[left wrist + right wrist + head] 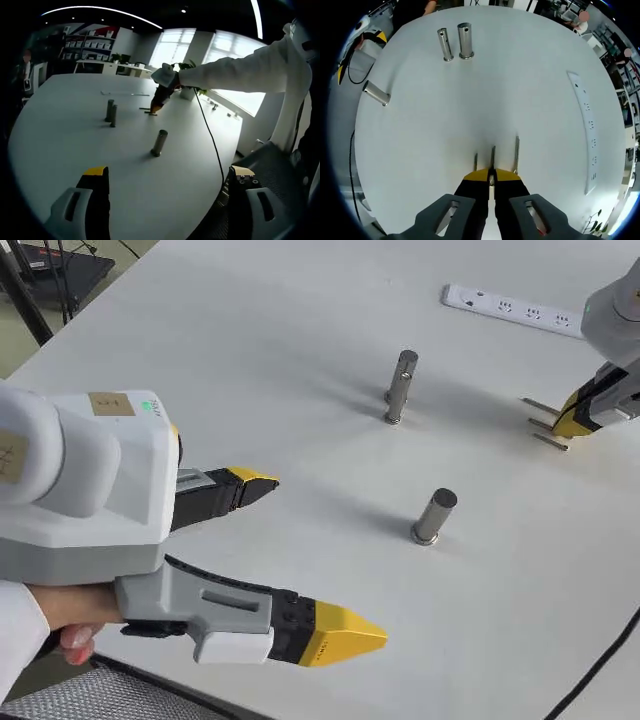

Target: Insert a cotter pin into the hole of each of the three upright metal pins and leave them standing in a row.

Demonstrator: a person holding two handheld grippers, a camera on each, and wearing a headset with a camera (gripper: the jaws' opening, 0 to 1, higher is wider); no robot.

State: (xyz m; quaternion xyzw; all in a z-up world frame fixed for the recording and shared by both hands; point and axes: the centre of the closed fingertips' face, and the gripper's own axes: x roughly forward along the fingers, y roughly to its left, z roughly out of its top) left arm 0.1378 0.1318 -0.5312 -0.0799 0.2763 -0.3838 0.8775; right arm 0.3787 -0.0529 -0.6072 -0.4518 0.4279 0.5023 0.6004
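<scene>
Three upright metal pins stand on the white table: two close together and a third nearer me. The right gripper view has the pair far off and the third at left. Three thin cotter pins lie side by side at the right. My right gripper is down on the table, shut on the near end of the middle cotter pin. My left gripper hovers open at lower left, nothing between its fingers.
A white power strip lies at the table's far edge. A black cable runs across the near right corner. A chair's mesh sits below the table's near edge. Open tabletop spreads between the metal pins and the cotter pins.
</scene>
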